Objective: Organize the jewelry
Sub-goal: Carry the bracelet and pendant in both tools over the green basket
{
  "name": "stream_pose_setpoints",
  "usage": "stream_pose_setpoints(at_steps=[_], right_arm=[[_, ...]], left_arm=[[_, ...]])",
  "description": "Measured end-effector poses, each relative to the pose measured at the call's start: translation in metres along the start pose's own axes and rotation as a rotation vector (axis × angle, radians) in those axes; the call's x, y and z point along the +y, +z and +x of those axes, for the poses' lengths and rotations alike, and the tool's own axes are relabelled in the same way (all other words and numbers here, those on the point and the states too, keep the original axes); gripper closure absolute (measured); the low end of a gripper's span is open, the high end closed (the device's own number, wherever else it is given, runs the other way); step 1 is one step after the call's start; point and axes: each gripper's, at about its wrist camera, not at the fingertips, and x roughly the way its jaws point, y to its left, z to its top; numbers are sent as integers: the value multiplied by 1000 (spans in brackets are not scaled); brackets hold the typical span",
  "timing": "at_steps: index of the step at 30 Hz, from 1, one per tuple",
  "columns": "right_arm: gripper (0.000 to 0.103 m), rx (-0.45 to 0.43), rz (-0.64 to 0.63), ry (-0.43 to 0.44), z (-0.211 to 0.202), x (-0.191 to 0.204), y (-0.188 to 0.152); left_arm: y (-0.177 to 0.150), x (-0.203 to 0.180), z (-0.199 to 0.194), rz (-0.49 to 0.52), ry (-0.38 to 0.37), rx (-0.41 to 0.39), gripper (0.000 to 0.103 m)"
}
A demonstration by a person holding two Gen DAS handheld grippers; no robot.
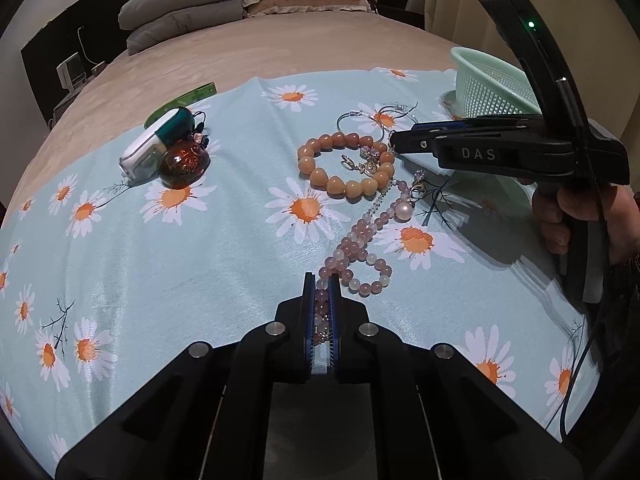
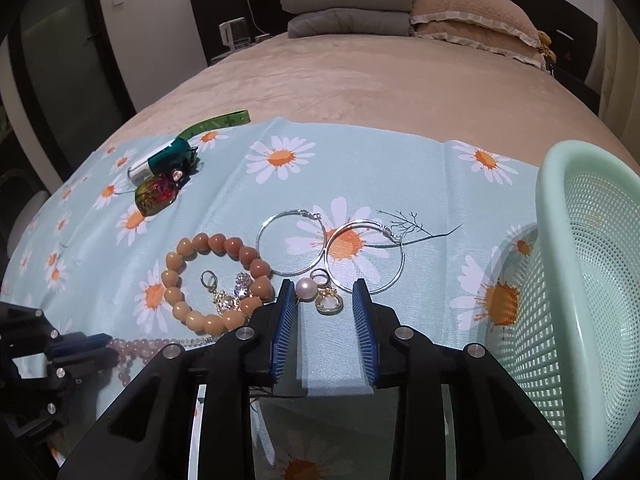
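My left gripper (image 1: 322, 280) is shut on a pink bead necklace (image 1: 362, 246) that trails across the daisy cloth; it also shows in the right wrist view (image 2: 136, 347). My right gripper (image 2: 324, 292) is open and empty, its jaws either side of a pearl earring (image 2: 306, 290) and a gold pendant (image 2: 328, 303). It also shows in the left wrist view (image 1: 394, 140). An orange bead bracelet (image 2: 208, 280) lies to its left, with small crystal earrings (image 2: 226, 294) inside it. Two silver hoop earrings (image 2: 332, 252) lie just beyond.
A mint green mesh basket (image 2: 584, 280) stands at the right. A white and teal case (image 1: 150, 148), an amber glass ornament (image 1: 184, 162) and a green tape (image 1: 188, 98) lie at the far left. Pillows (image 2: 400, 12) are at the head of the bed.
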Motion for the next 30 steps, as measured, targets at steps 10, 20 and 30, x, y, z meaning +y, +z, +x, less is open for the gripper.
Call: stream_pose_setpoints(at_steps=[10,20,30], right_arm=[[90,14,-3,43,-22,-1,-12],[90,-68,-53,31,-91,2,-17],[90,-170,-32,-16,-156,-35,-12]], left_arm=[[-3,-1,-3,-2,6,3,96],[2,-1,-29,-41,-1,-15,96],[47,-30,-90,41,43,-118,96]])
